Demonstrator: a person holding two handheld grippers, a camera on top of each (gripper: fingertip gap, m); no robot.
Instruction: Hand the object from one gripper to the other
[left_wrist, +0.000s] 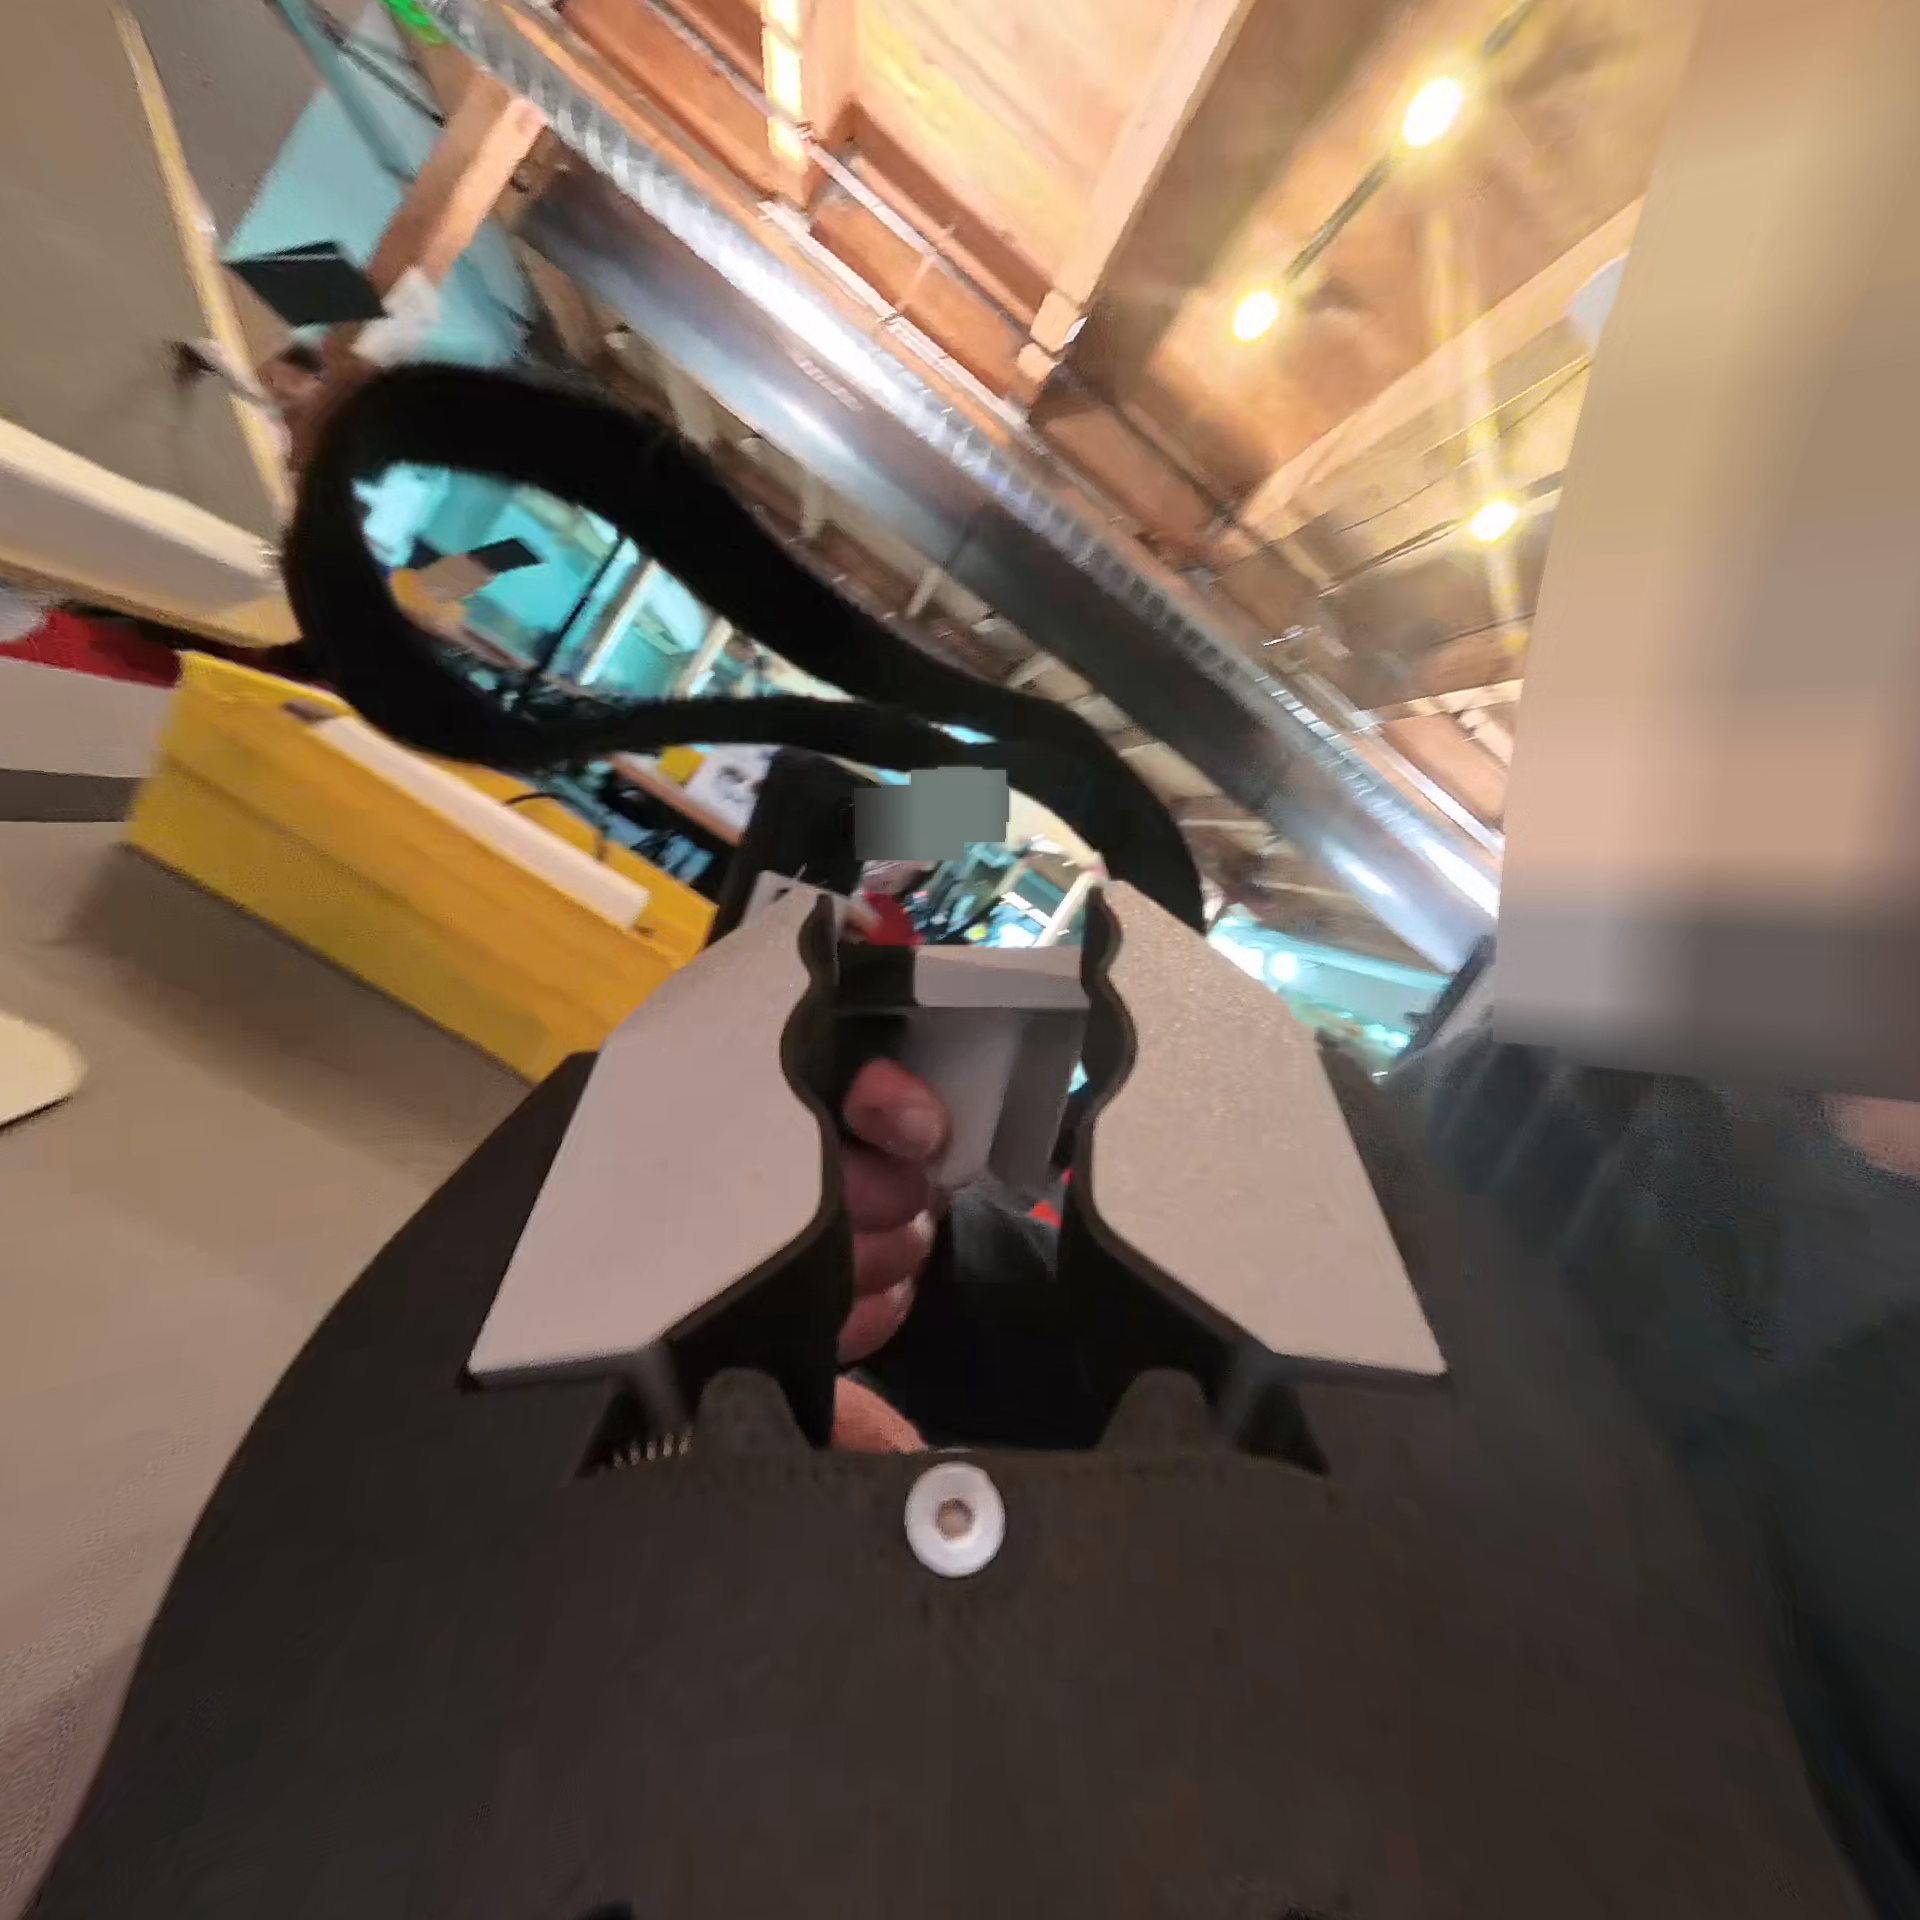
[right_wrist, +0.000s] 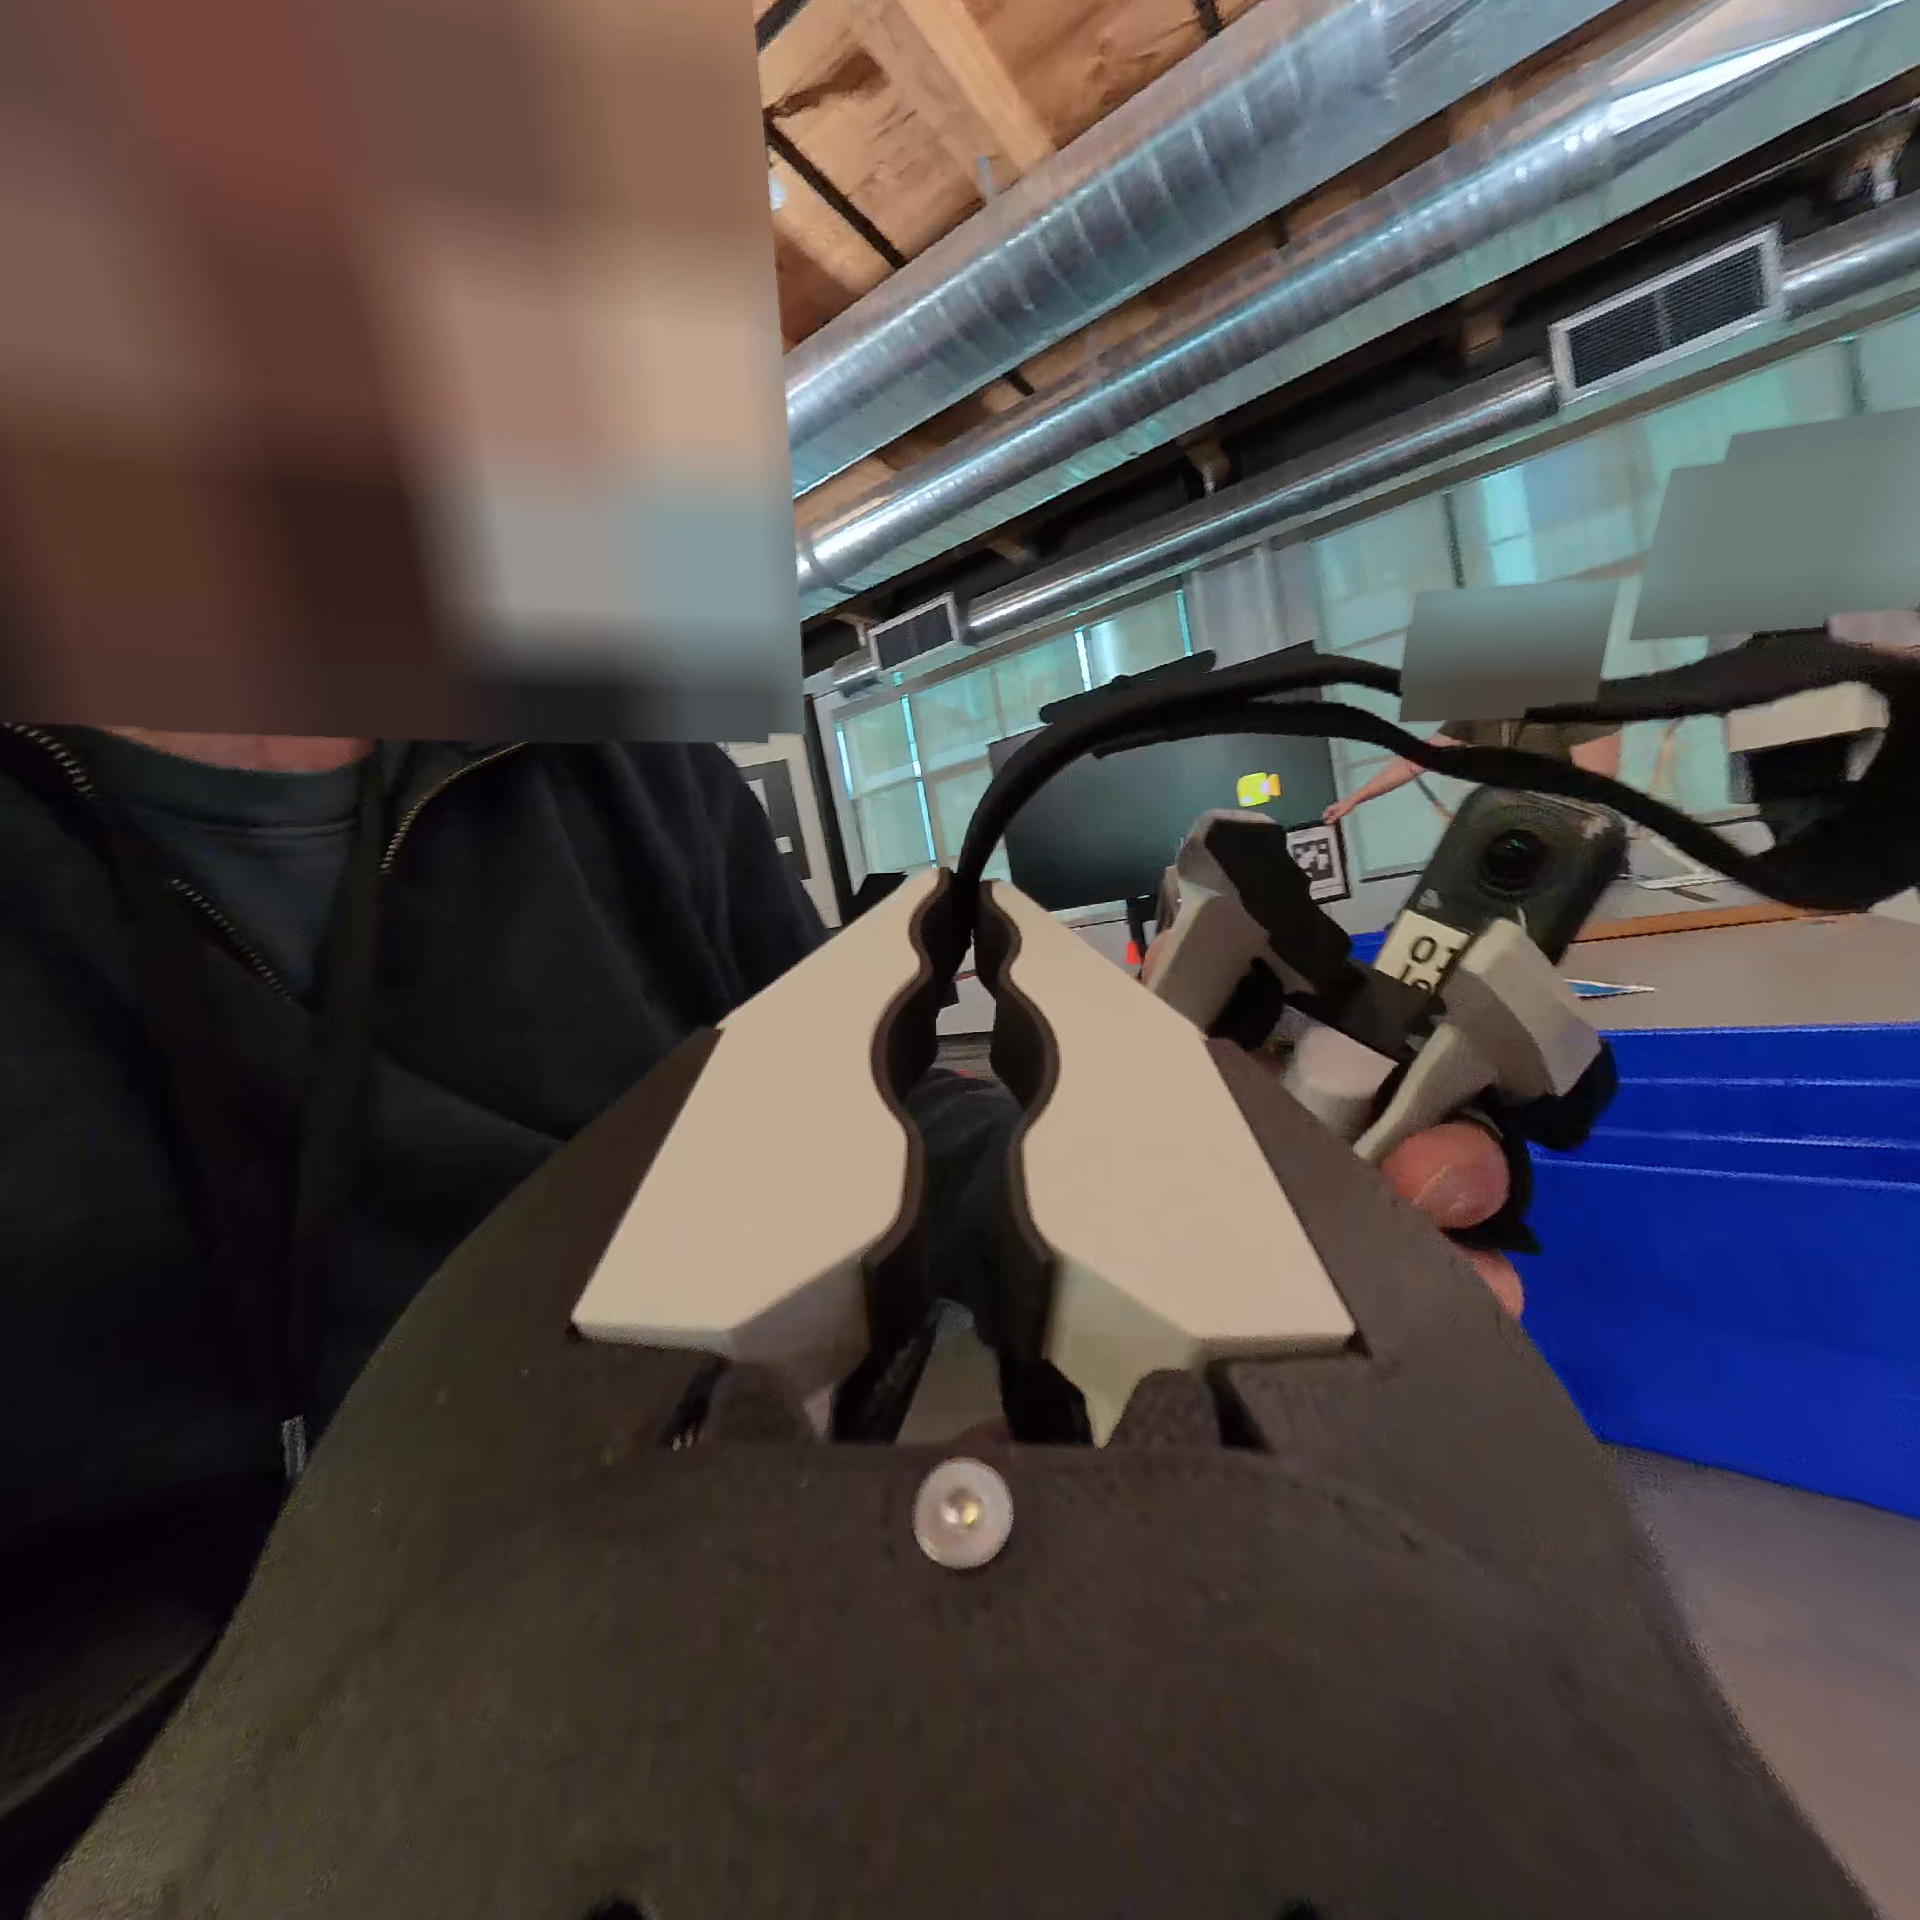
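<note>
Pinching a black strap (right_wrist: 1226, 717), right gripper (right_wrist: 961, 914); left gripper (left_wrist: 956, 935) fingers wide; grey table (left_wrist: 208, 1195).

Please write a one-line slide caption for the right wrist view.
Right gripper shut on a black strap, with the left gripper open beside it.

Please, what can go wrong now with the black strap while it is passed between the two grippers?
1. The right gripper pinches the black strap only at its very fingertips, so it might slip out if pulled.
2. The left gripper looks open, and the strap passes beside its tip, not clearly between the fingers; closing now may miss it.
3. The loose loop hangs free and could snag on a gripper.
</note>
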